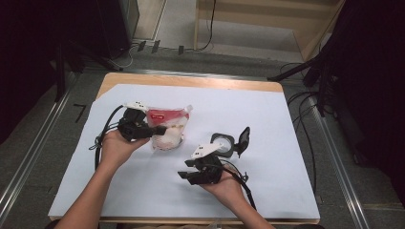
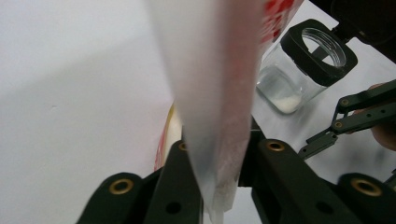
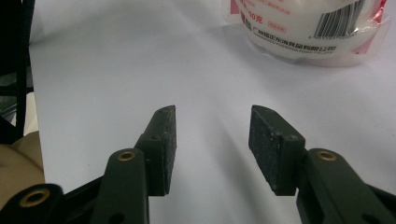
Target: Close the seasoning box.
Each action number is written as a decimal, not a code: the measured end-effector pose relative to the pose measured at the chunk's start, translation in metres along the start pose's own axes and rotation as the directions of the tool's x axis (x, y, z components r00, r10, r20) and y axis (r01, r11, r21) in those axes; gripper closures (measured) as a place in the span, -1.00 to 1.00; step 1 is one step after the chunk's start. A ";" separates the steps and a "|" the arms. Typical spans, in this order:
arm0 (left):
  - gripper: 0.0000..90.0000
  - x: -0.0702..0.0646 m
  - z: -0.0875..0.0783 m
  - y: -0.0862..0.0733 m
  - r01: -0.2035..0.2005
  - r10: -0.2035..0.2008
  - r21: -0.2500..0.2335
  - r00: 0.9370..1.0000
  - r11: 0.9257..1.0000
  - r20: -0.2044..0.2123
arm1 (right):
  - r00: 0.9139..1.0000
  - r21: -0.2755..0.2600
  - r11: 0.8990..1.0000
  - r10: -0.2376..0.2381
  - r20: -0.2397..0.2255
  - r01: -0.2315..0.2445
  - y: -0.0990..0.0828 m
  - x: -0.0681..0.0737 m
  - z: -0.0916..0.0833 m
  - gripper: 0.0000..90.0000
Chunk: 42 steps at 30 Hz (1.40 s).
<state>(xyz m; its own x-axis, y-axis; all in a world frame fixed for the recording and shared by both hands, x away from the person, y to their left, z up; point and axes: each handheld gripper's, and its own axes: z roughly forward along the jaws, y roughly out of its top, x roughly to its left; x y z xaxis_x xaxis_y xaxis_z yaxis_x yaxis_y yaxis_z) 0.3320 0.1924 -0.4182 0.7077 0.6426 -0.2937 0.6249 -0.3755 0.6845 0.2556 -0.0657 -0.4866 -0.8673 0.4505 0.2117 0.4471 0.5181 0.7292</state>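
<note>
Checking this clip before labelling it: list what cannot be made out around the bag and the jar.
- Left gripper view: the red-and-white plastic bag is blurred and cut off by the top edge; its print is unreadable.
- Right gripper view: the top edge cuts the bag's label.
- High view: the left gripper covers the bag's left edge; the contents of the clear glass jar with black collar are too small to tell.

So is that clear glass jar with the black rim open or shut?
Open: the clear glass jar shows an uncovered mouth, its black lid flipped up beside it.
</note>
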 end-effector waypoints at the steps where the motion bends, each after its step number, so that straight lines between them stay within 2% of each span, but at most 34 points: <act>1: 0.99 0.000 -0.001 0.001 -0.003 0.003 -0.002 1.000 1.000 0.002 | 1.000 -0.002 1.000 -0.004 -0.002 0.004 0.000 0.000 0.001 0.15; 2: 0.99 -0.001 -0.001 0.001 -0.001 0.001 0.002 1.000 1.000 0.006 | 1.000 -0.002 1.000 -0.004 -0.002 0.004 0.000 0.000 0.001 0.15; 3: 1.00 -0.001 -0.004 0.004 0.026 -0.026 0.003 1.000 1.000 0.006 | 1.000 -0.004 1.000 -0.004 -0.003 0.004 0.000 0.000 0.002 0.15; 6: 1.00 -0.003 -0.008 0.006 0.029 -0.029 0.001 0.999 1.000 0.013 | 1.000 -0.005 1.000 0.000 -0.002 0.000 0.000 0.000 0.002 0.15; 9: 1.00 -0.004 -0.021 0.009 0.065 -0.063 -0.022 0.997 0.998 0.051 | 1.000 -0.006 1.000 -0.001 0.003 0.002 -0.001 0.000 0.002 0.15; 12: 1.00 -0.009 -0.028 0.011 0.066 -0.064 -0.035 0.996 0.997 0.069 | 1.000 -0.010 1.000 -0.001 0.004 0.001 -0.001 0.000 0.003 0.14; 13: 1.00 -0.014 -0.036 0.015 0.050 -0.047 -0.038 0.997 0.998 0.067 | 1.000 -0.016 1.000 -0.002 0.001 0.002 -0.001 -0.001 0.003 0.14; 17: 1.00 -0.023 -0.044 0.019 0.037 -0.034 -0.044 0.997 0.998 0.069 | 1.000 -0.017 1.000 0.001 -0.006 -0.002 -0.002 -0.001 0.004 0.17; 20: 1.00 -0.030 -0.049 0.021 0.023 -0.019 -0.042 0.996 0.999 0.082 | 1.000 -0.023 1.000 0.006 -0.004 -0.006 -0.002 -0.001 0.005 0.17; 21: 1.00 -0.034 -0.051 0.022 0.027 -0.023 -0.039 0.994 0.999 0.105 | 1.000 -0.035 0.999 0.008 0.001 -0.008 -0.003 -0.001 0.005 0.18; 24: 1.00 -0.038 -0.054 0.023 0.031 -0.026 -0.040 0.993 0.999 0.118 | 1.000 -0.051 0.999 0.014 0.005 -0.013 -0.003 -0.001 0.005 0.19; 25: 1.00 -0.041 -0.055 0.023 0.033 -0.027 -0.042 0.991 0.999 0.135 | 1.000 -0.064 0.998 0.028 0.009 -0.028 -0.003 -0.003 0.005 0.20; 32: 1.00 -0.055 -0.060 0.027 0.023 -0.017 -0.040 0.987 0.999 0.161 | 0.996 -0.079 0.994 0.084 0.025 -0.082 -0.003 -0.007 0.006 0.23; 39: 1.00 -0.071 -0.065 0.025 -0.011 0.018 -0.045 0.984 0.999 0.176 | 0.993 -0.108 0.990 0.097 0.072 -0.089 -0.004 -0.010 0.008 0.23; 42: 1.00 -0.075 -0.064 0.025 -0.009 0.016 -0.037 0.984 0.999 0.176 | 0.992 -0.117 0.989 0.096 0.081 -0.086 -0.004 -0.010 0.009 0.23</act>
<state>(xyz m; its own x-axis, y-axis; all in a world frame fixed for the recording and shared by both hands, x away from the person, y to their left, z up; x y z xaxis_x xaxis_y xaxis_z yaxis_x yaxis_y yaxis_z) 0.2737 0.1779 -0.3362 0.7645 0.5090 -0.3956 0.6054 -0.3563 0.7117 0.2648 -0.0661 -0.4971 -0.7997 0.5557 0.2274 0.4917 0.3888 0.7791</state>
